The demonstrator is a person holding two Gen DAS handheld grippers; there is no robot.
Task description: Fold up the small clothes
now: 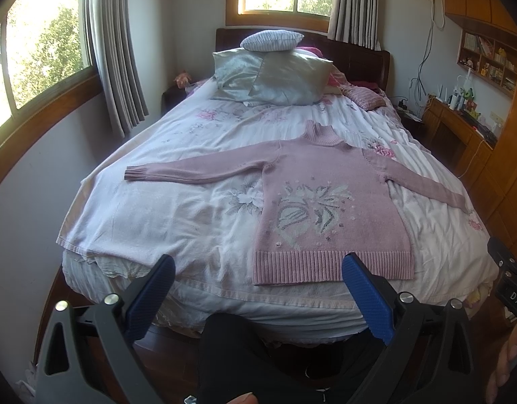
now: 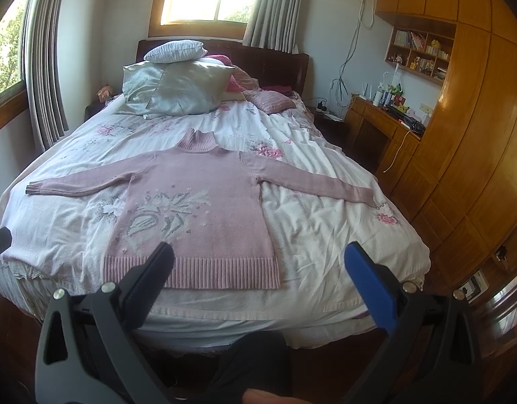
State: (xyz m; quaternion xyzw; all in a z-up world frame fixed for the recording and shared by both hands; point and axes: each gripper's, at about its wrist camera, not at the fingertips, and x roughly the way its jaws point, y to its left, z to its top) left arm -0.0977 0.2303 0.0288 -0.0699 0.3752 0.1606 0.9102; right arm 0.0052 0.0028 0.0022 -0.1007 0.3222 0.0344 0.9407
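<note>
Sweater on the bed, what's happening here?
A person stands at the foot of the bed with a gripper in each hand. The pink sweater lies flat, front up, both sleeves spread out, hem toward the person. The left gripper and right gripper are both open and held short of the hem, touching nothing. No fold has been made yet.

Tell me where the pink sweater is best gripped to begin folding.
Probably at the sleeve cuffs: the pink sweater lies flat, face up, both sleeves spread wide. The left gripper could approach its cuff from the left bed edge, the right gripper from the right.
</note>
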